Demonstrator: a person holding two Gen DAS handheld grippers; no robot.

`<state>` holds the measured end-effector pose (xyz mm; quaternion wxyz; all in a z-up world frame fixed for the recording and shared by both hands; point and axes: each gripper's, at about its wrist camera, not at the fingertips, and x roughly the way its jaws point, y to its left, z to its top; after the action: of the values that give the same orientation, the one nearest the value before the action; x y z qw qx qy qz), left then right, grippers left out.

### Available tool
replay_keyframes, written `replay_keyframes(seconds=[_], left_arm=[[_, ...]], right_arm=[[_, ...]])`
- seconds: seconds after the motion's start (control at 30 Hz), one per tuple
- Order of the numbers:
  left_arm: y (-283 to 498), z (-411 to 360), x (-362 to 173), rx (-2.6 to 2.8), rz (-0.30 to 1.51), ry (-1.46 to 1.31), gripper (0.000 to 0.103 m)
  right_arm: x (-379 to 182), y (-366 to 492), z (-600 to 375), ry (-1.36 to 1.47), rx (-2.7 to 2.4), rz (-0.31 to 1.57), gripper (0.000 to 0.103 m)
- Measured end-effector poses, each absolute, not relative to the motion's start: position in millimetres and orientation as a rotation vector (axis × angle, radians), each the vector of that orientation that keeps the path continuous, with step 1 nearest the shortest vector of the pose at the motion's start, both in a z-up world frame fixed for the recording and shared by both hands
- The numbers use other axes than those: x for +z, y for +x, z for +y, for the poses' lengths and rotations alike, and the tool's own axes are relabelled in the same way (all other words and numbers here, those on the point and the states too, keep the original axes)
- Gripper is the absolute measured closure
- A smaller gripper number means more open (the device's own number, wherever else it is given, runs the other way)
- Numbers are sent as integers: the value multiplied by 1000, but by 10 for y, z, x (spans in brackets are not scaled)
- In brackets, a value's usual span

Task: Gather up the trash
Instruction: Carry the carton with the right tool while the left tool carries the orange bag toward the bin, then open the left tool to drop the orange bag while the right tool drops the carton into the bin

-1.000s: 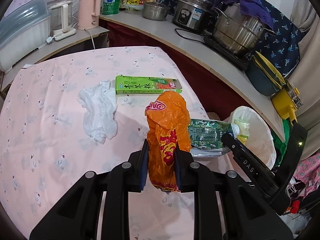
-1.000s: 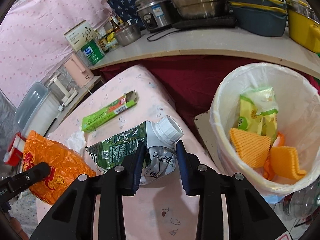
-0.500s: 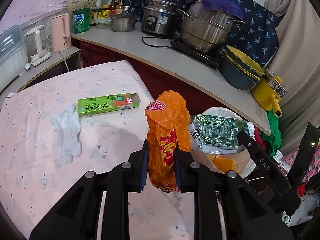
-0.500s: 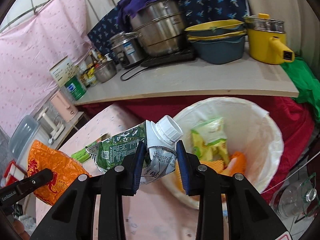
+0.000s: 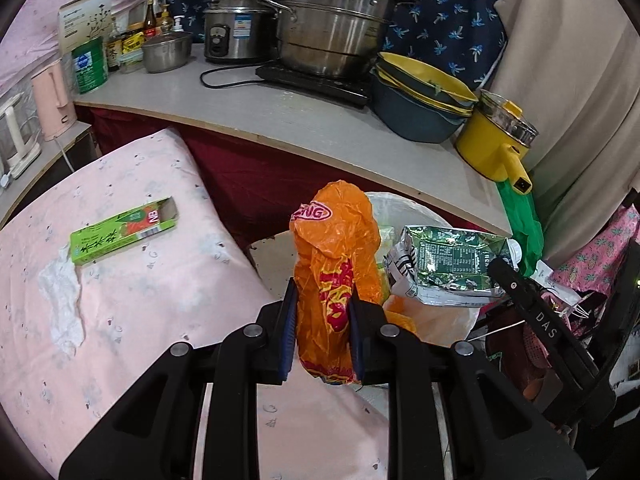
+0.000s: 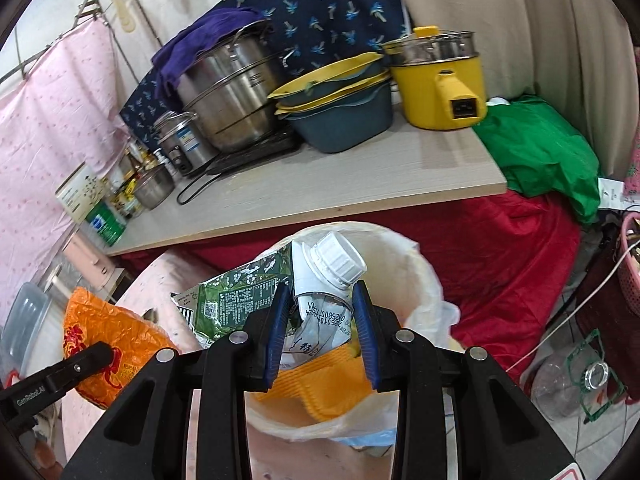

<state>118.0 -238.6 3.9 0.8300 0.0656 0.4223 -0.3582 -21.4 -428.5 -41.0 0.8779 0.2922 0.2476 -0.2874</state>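
My left gripper (image 5: 322, 334) is shut on a crumpled orange snack bag (image 5: 336, 264), held upright over the table's right edge, next to the white-lined trash bin (image 5: 404, 204). My right gripper (image 6: 320, 328) is shut on a crushed green carton with a white cap (image 6: 320, 276), held above the trash bin (image 6: 424, 272). The carton (image 5: 448, 264) also shows in the left wrist view, right of the orange bag. In the right wrist view the orange bag (image 6: 108, 336) hangs at the lower left. A green box (image 5: 122, 236) and a crumpled white tissue (image 5: 62, 304) lie on the pink tablecloth (image 5: 140, 320).
Orange and yellow wrappers (image 6: 316, 392) lie inside the bin. A wooden counter (image 5: 320, 128) behind carries steel pots (image 5: 332, 36), stacked basins (image 5: 420, 100) and a yellow electric pot (image 6: 440, 80). A green bag (image 6: 540, 148) hangs at the counter's end; a clear bottle (image 6: 568, 384) lies on the floor.
Both grippers have swung right, away from the table middle toward the bin. The carton now hangs over the bin's opening, and the green box and tissue have slid left in the left wrist view.
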Motion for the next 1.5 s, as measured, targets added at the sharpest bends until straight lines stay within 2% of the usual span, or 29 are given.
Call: replay_keyframes(seconds=[0.3, 0.4, 0.47, 0.63, 0.8, 0.93, 1.27, 1.37, 1.5], left_arm=[[1174, -2863, -56, -830, 897, 147, 80], [1197, -2968, -98, -819, 878, 138, 66], [1221, -3004, -116, -805, 868, 141, 50], [1280, -2977, -160, -788, 868, 139, 39], [1338, -2899, -186, -790, 871, 132, 39], [1380, -2872, -200, -779, 874, 128, 34], [1387, -3006, -341, -792, 907, 153, 34], [1390, -2996, -348, -786, 913, 142, 28], [1444, -2877, -271, -777, 913, 75, 27]], right_arm=[[-515, -387, -4549, 628, -671, 518, 72], [-543, -407, -4616, 634, -686, 518, 72], [-560, -405, -4647, 636, -692, 519, 72], [-586, -336, -4695, 635, -689, 524, 72], [-590, -212, -4660, 626, -675, 529, 72], [-578, -143, -4641, 619, -669, 527, 72], [-446, -280, -4809, 613, -732, 479, 72], [-438, -280, -4819, 613, -724, 481, 72], [-487, -193, -4762, 605, -696, 505, 72]])
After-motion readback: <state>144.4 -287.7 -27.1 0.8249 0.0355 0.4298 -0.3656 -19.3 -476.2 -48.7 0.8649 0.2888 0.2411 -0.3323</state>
